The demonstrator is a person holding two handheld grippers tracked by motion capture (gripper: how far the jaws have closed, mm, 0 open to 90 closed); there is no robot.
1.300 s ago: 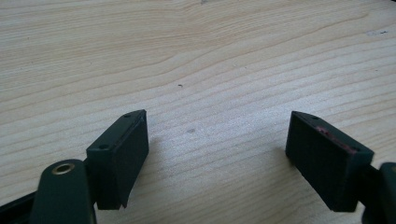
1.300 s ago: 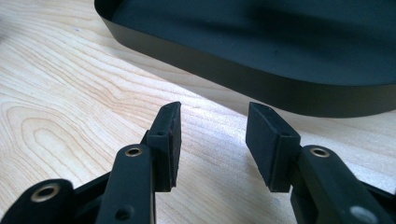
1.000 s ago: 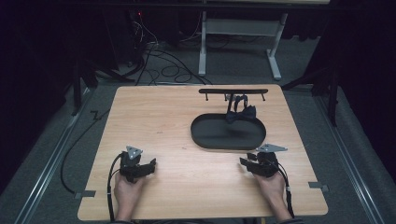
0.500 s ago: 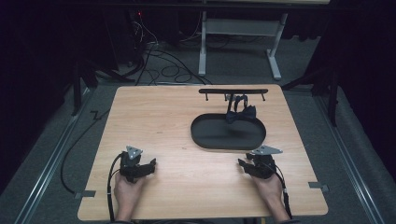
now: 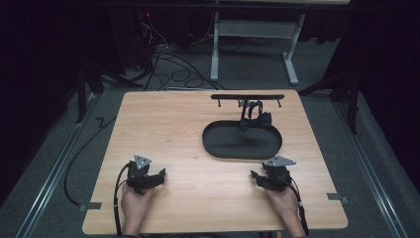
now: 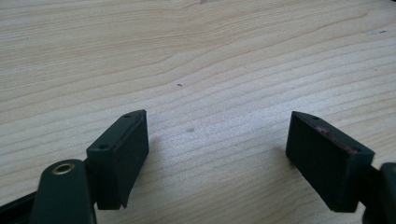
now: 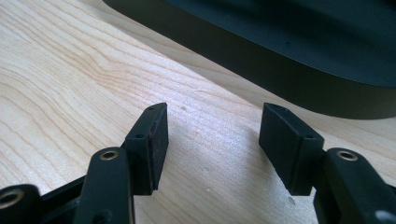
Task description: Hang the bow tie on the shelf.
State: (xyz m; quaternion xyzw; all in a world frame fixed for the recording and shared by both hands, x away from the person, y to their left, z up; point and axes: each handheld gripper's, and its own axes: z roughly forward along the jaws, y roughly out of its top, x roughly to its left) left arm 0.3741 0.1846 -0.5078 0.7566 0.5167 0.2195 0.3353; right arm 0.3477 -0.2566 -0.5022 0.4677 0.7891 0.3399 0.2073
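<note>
Right gripper (image 5: 258,177) is what changes since the earlier frames: its jaws have just been opening and now stand wide, with bare wood between them, near the black oval tray (image 5: 218,146). Left gripper (image 5: 157,177) rests at the near left, jaws wide apart and empty. The tray's long axis runs left to right at the table's (image 5: 163,129) far right; a dark bow tie (image 5: 255,120) lies on its far rim (below a thin black rack (image 5: 247,97)).

dark lab or studio: lone wooden table (image 5: 188,124), floor cables (image 5: 168,64), metal rails (image 5: 54,168)
</note>
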